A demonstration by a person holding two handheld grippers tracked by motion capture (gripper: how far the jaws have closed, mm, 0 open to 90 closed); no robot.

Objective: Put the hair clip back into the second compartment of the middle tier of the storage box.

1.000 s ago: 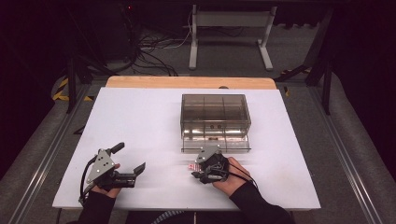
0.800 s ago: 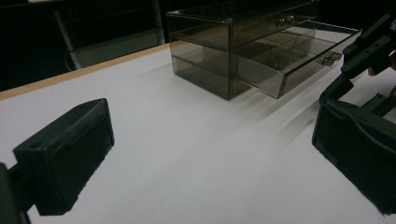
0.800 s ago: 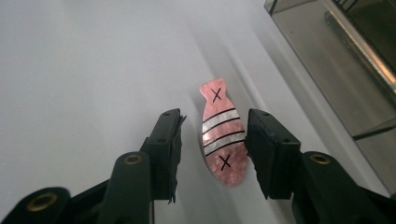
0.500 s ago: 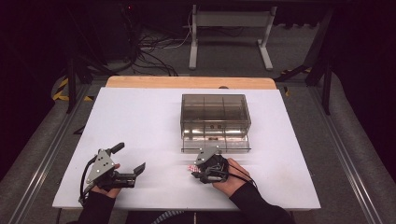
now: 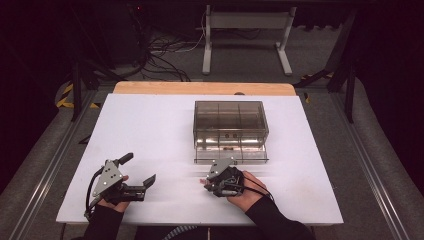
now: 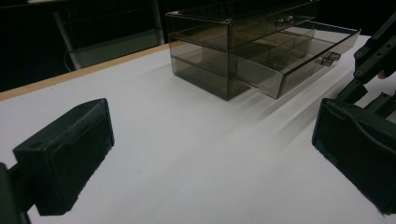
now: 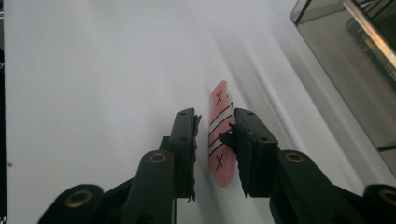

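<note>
A pink, flat, elongated piece point(image 7: 218, 100) with black stripes and X marks lies on the white table top point(image 5: 150, 130). My right gripper point(image 7: 215, 126) straddles it. Its jaws have just been closing; the right pad touches the piece and a thin gap stays at the left pad. From above, the right gripper point(image 5: 206, 184) sits just in front of the smoky clear drawer box point(image 5: 230, 125), with the pink piece point(image 5: 202, 182) at its tips. The box's lower drawer point(image 5: 231, 155) is pulled out. My left gripper point(image 5: 137, 170) rests at the front left, open wide, nothing between its jaws point(image 6: 210, 154).
The drawer box point(image 6: 233, 42) stands at the table's middle back, and its open drawer point(image 6: 299, 56) has dividers and a small knob. A wooden strip point(image 5: 205, 88) borders the far edge. Cables and a metal stand lie on the floor beyond.
</note>
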